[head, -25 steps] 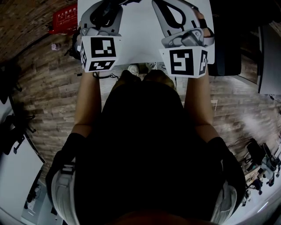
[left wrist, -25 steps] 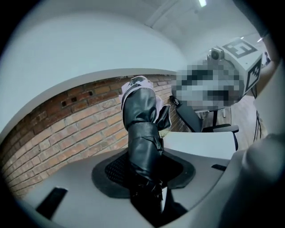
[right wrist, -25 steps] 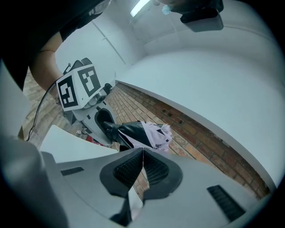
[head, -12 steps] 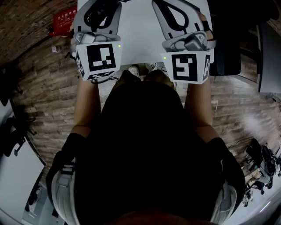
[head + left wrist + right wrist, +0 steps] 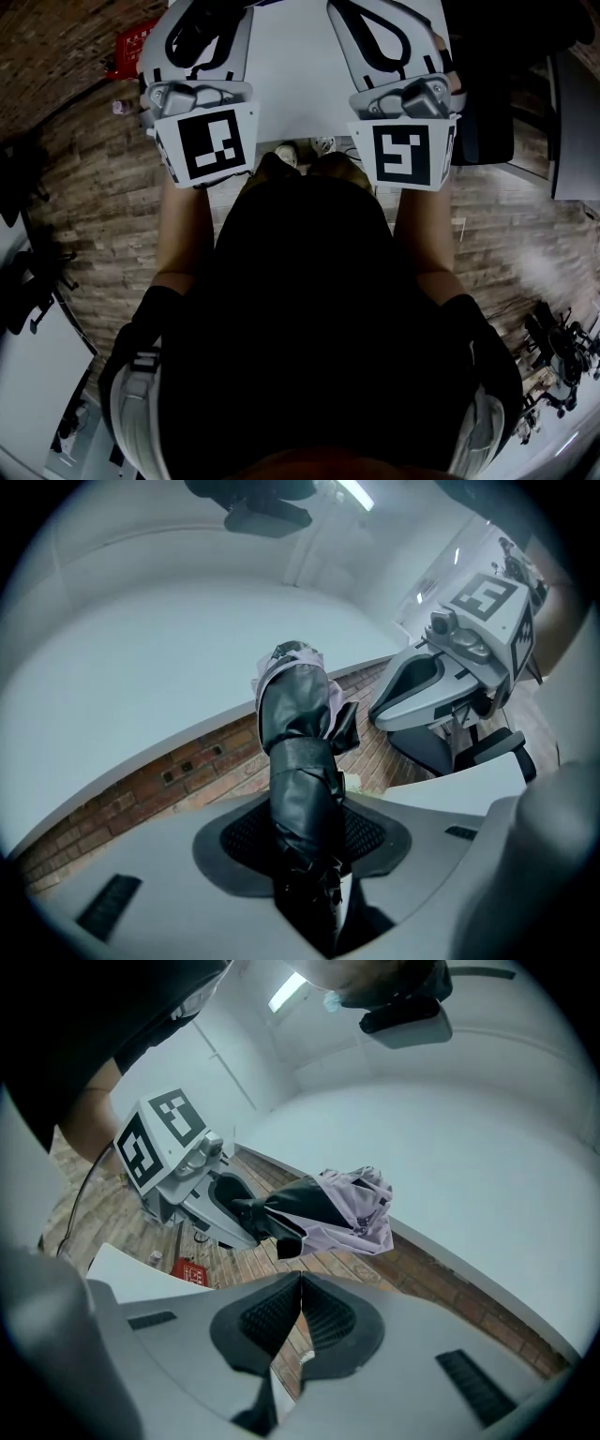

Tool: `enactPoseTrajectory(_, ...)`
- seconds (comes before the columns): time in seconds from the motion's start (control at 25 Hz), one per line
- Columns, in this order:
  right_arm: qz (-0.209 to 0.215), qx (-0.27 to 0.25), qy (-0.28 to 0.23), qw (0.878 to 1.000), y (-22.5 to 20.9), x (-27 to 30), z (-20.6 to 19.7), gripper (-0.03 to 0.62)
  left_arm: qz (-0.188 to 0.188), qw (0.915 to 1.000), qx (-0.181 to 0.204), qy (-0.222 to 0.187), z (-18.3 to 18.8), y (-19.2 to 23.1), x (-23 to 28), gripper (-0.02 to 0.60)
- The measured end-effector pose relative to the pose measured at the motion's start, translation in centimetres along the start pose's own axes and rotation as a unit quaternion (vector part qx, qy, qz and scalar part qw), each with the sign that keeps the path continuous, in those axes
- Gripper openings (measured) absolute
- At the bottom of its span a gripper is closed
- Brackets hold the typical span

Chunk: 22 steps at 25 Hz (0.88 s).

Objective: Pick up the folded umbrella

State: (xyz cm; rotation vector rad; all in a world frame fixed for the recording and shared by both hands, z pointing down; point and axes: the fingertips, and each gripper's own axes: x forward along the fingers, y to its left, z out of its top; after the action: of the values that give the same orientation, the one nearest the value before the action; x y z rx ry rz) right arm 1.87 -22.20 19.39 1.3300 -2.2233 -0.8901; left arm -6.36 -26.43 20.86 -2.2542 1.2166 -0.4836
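The folded umbrella [image 5: 298, 752] is a black bundle with a lilac end [image 5: 292, 658]. It stands out from between the jaws of my left gripper [image 5: 302, 841], which is shut on its dark lower part, above the white table [image 5: 141, 667]. From the right gripper view the umbrella [image 5: 328, 1208] hangs level in the air, held by the left gripper [image 5: 202, 1194]. My right gripper [image 5: 300, 1283] is shut with nothing between its pads, a little apart from the umbrella. In the head view both marker cubes [image 5: 211, 145] [image 5: 405, 155] show, and the umbrella is hidden.
The white table [image 5: 291, 75] lies ahead of the person, over a brick-patterned floor [image 5: 84, 216]. A red box [image 5: 136, 42] sits on the floor at the left. A dark chair [image 5: 483, 103] stands at the right of the table.
Both grippers have come up toward the head camera, so their marker cubes look larger. The left one rose more, shifted left and rolled a little.
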Motion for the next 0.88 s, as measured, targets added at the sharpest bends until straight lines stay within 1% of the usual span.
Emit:
enactPoseTrajectory(0.24,-0.001,-0.005,0.009,1.0,0.2,-0.1,-0.4,0.029,0.014,0.9999,0.005,-0.004,-0.6,0.2,0.0,0.181)
enactPoseTrajectory(0.56,0.003,-0.002,0.019,1.0,0.2,0.0,-1.1,0.028,0.025,0.9996,0.0,-0.011,-0.8,0.1,0.0,0.181)
enactPoseTrajectory(0.88,0.004,-0.004,0.013,1.0,0.1,0.5,-1.3,0.029,0.023,0.9996,-0.003,-0.019,-1.0,-0.1,0.3,0.181)
